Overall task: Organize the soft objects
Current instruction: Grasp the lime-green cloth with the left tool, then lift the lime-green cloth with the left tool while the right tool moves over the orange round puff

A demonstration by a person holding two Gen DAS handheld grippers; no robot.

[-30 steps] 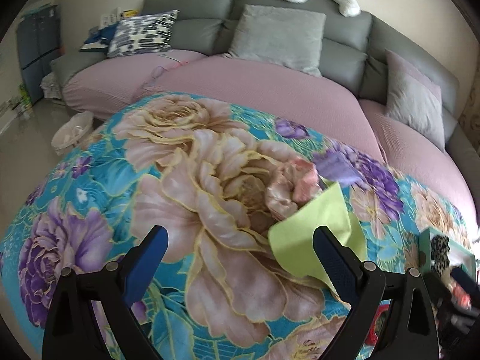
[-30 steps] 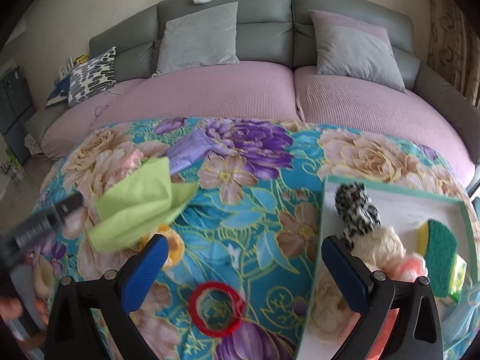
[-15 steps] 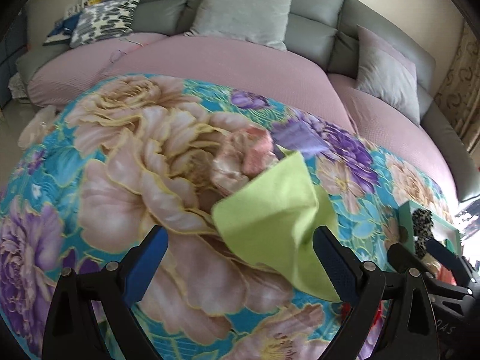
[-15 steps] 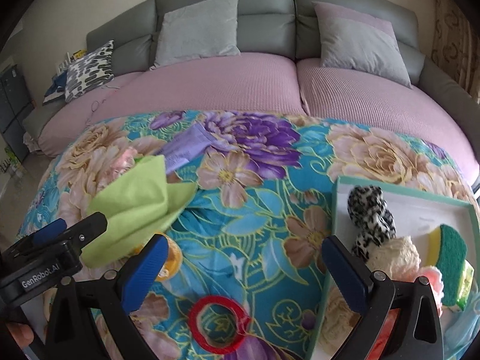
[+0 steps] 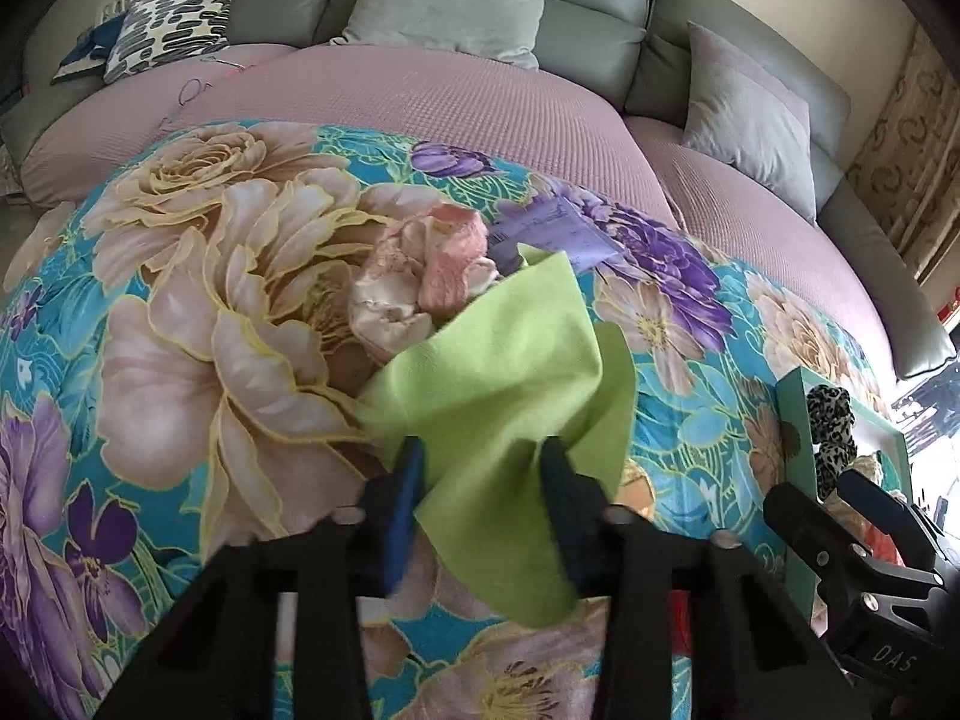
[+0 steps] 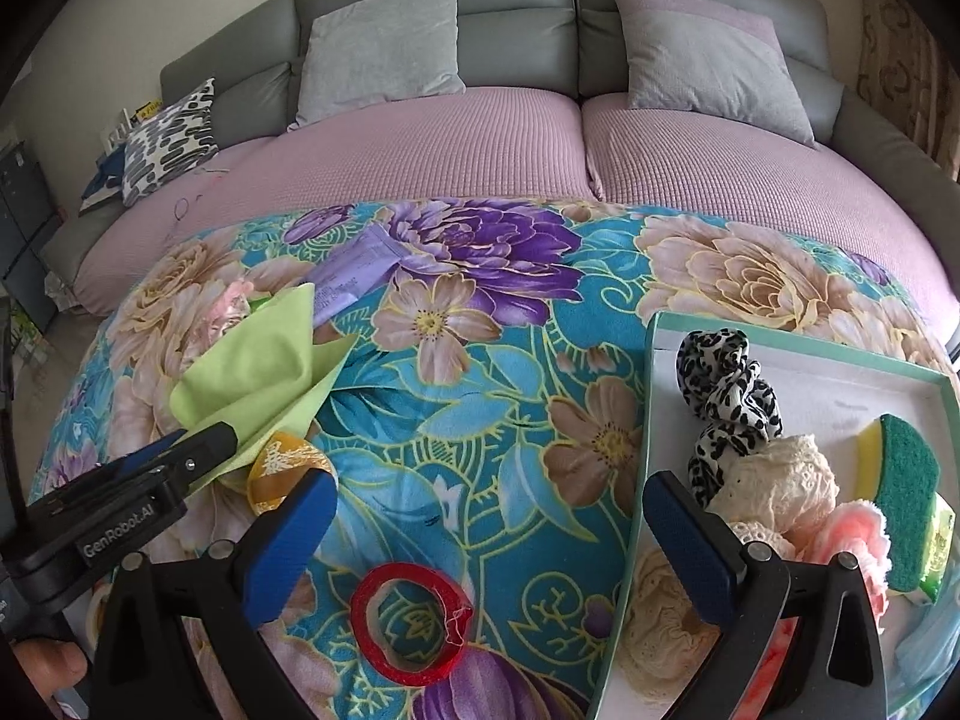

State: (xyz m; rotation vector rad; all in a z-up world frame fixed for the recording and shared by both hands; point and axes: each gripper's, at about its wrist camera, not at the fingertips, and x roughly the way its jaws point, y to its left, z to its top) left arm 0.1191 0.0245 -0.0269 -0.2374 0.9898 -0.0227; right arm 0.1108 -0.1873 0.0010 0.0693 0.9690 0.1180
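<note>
A lime-green cloth (image 5: pixel 510 372) lies crumpled on the floral blanket (image 5: pixel 180 360). My left gripper (image 5: pixel 480 450) is closing on its near edge, and the cloth fills the narrow gap between the blue pads. In the right wrist view the same cloth (image 6: pixel 258 372) sits at the tip of the left gripper (image 6: pixel 180 441). A pink and cream cloth bundle (image 5: pixel 426 276) lies just beyond it. My right gripper (image 6: pixel 489 486) hangs open over the blanket with nothing between its fingers. A teal tray (image 6: pixel 654 420) to its right holds a leopard scrunchie (image 6: pixel 726 384), cream lace (image 6: pixel 780 480), a green sponge (image 6: pixel 906 492) and a pink fluffy piece (image 6: pixel 852 534).
A red tape ring (image 6: pixel 411 624) lies under the right gripper and an orange ribbon roll (image 6: pixel 282 462) beside the green cloth. A purple packet (image 6: pixel 354 276) rests farther back. Behind the blanket runs a pink-covered grey sofa (image 6: pixel 420 138) with cushions.
The left gripper has come down and forward onto the green cloth, and its wide-open jaws have narrowed around it. The right gripper has hardly moved.
</note>
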